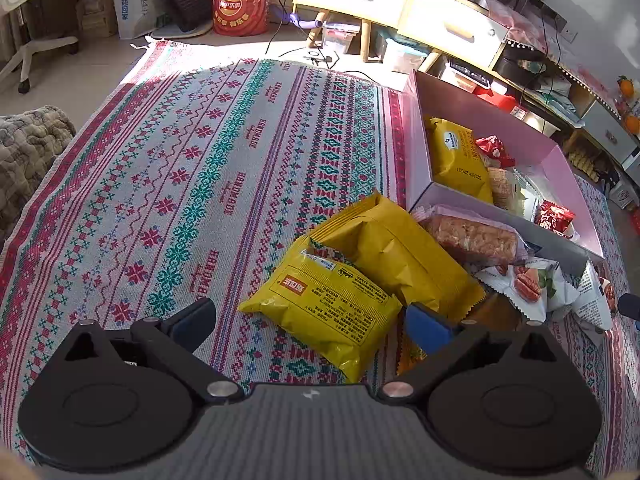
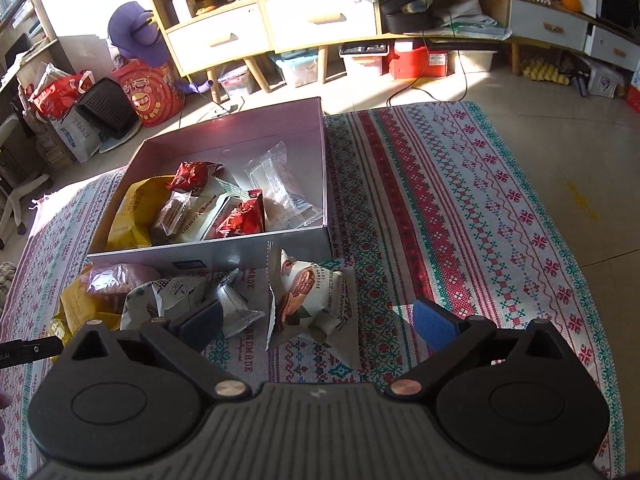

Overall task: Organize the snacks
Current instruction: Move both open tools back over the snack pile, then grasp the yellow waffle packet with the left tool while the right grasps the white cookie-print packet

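Observation:
A pink box [image 1: 416, 148] [image 2: 208, 254] sits on the patterned cloth and holds several snacks: a yellow bag [image 1: 460, 156], red packets [image 2: 240, 216] and clear wrapped bars [image 2: 280, 184]. In front of it lie two yellow bags [image 1: 332, 308], a clear pack of brown bars [image 1: 472, 236] and white nut packets [image 2: 312, 300]. My left gripper [image 1: 310, 320] is open, its jaws on either side of the nearest yellow bag, just above it. My right gripper [image 2: 318, 320] is open around a white nut packet.
The patterned cloth [image 1: 180, 184] covers the floor to the left of the snacks. Wooden drawer cabinets [image 2: 280, 20], storage bins, cables [image 2: 424, 76] and bags [image 1: 240, 0] stand along the far wall. An office chair [image 1: 24, 20] stands far left.

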The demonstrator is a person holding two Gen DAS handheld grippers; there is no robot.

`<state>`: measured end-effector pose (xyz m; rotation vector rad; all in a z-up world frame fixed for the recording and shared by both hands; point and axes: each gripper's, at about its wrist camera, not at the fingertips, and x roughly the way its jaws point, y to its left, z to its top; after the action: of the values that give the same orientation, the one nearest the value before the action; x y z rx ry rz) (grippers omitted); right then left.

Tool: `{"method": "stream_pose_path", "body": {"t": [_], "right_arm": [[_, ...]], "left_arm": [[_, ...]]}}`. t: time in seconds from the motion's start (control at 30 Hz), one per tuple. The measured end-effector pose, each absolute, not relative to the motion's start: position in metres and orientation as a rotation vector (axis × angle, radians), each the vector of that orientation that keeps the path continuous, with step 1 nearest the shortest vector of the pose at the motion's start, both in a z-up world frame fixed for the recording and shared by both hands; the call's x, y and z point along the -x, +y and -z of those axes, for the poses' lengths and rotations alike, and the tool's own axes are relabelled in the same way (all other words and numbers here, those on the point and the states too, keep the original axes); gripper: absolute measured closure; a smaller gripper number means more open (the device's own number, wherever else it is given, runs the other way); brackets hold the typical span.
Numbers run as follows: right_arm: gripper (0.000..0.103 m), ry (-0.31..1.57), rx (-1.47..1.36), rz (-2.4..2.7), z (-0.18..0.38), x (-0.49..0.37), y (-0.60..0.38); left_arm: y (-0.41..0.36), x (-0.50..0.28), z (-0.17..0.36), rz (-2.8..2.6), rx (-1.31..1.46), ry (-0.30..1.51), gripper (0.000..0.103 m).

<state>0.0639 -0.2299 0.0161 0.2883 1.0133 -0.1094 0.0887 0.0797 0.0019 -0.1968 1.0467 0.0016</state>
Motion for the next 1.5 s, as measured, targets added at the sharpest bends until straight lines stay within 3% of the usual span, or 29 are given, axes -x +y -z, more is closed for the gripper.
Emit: {"method": "stream_pose_path", "body": {"t": [0.5,0.87,1.03,1.33,1.4,1.5], "right_arm": [[0.005,1.095,-0.362,0.215,0.012,-0.078,-0.239],[0.008,1.11,-0.299,0.199,0.017,-0.081,-0.228],[0.012,1.115,-0.261,0.192,0.021,-0.084,-0.223],[0.035,1.11,-0.219,0.175,0.022,-0.085,-0.214],[0.045,1.108,-0.209,0.169,0.021,-0.085,-0.212],[0.046,1.107,-0.178,0.173,0.021,-0.085,-0.209]], "left_arm": [[0.088,-0.108,0.004,-0.13,0.371,1.058,0.008],[0.077,-0.115,0.008,-0.195,0.305,1.041,0.012],[0.08,-0.113,0.007,-0.158,0.331,1.06,0.022],[0.09,-0.102,0.003,-0.123,0.411,1.061,0.039],[0.09,-0.101,0.002,-0.115,0.415,1.06,0.04],[0.09,-0.099,0.001,-0.098,0.421,1.062,0.044]]}}
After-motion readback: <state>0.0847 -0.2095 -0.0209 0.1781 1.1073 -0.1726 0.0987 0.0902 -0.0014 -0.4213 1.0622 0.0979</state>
